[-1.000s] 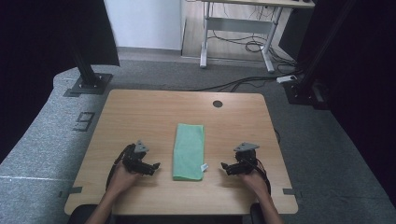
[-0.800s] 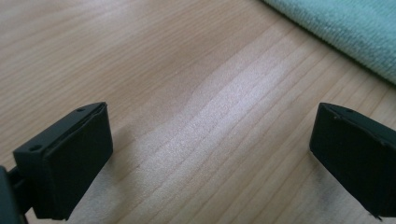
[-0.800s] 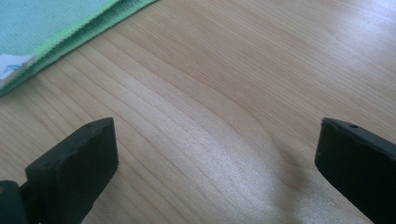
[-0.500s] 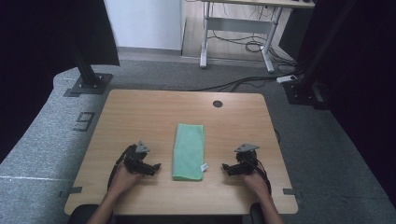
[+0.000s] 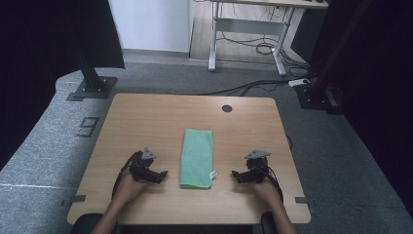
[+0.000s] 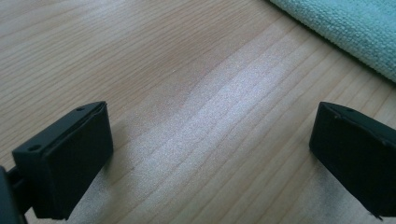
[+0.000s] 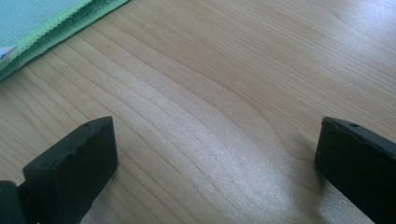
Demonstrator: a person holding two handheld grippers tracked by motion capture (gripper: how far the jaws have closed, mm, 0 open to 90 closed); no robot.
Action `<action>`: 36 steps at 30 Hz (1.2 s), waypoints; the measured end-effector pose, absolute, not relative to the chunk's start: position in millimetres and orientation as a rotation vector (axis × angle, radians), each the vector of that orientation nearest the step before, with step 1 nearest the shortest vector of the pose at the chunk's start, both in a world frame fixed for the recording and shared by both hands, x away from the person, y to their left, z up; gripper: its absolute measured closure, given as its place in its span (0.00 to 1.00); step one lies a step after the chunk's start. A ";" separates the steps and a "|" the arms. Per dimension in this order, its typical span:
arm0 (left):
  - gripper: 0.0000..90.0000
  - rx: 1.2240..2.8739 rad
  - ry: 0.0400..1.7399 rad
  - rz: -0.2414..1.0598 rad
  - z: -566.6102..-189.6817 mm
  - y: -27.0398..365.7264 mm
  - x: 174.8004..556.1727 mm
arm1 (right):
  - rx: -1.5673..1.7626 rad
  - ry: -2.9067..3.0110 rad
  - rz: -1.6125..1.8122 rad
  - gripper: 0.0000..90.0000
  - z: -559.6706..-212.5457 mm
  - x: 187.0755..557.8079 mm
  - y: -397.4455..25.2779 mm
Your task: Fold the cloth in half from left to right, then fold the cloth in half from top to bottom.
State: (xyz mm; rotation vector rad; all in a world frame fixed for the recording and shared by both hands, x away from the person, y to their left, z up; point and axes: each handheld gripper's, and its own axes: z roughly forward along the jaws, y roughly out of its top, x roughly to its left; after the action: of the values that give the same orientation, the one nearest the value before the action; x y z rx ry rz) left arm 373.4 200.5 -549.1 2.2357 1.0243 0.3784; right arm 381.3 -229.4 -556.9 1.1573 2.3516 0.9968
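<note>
Your left claw (image 5: 163, 174) rests low over the surface (image 5: 146, 122) near the front edge, jaws spread wide and holding nothing. In the left gripper view, bare wood grain lies between the two black jaws, and the edge of the green towel (image 6: 355, 28) crosses the upper right corner, near the claw but apart from it.

Your right claw (image 5: 235, 174) mirrors this on the other side of the towel: jaws wide, nothing gripped. The right gripper view shows open wood between the jaws and the towel's stitched edge with a small white tag (image 7: 5, 51) at the upper left.

Between the two claws lies the green towel (image 5: 197, 157), folded into a long narrow strip. It runs from near the front edge toward the middle of the surface, roughly centred between the left and right edges. The tag (image 5: 213, 174) sits at the towel's front right corner, on the side facing your right claw.

Step in hand, as judged: approach. Both claws flank the front end of the towel; neither touches it.

The next move likely calls for the following:
1. Bring each claw inward to the nearest front corner of the towel.
2. Lower one jaw flat against the surface so that it slips under the cloth edge.
3. Close on all layers together; a partial grip would let the fold open.
</note>
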 end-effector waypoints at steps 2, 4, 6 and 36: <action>0.00 2.235 1.027 0.379 -549.0 200.6 373.4 | 1.158 2.352 0.997 0.00 -556.9 381.4 -229.4; 0.00 2.232 1.036 0.382 -549.0 200.2 373.3 | 1.158 2.352 0.997 0.00 -556.9 381.4 -229.3; 0.00 2.229 1.042 0.384 -549.0 199.8 373.4 | 1.157 2.352 0.997 0.00 -556.9 381.4 -229.3; 0.00 2.214 1.040 0.381 -534.2 185.5 387.2 | 1.176 2.340 0.991 0.00 -556.8 381.3 -226.8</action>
State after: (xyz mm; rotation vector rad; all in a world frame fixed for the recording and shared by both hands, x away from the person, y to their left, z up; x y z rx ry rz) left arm 387.2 185.5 -534.2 2.2140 1.0400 0.3806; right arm 381.3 -226.8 -556.8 1.1763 2.3404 0.9909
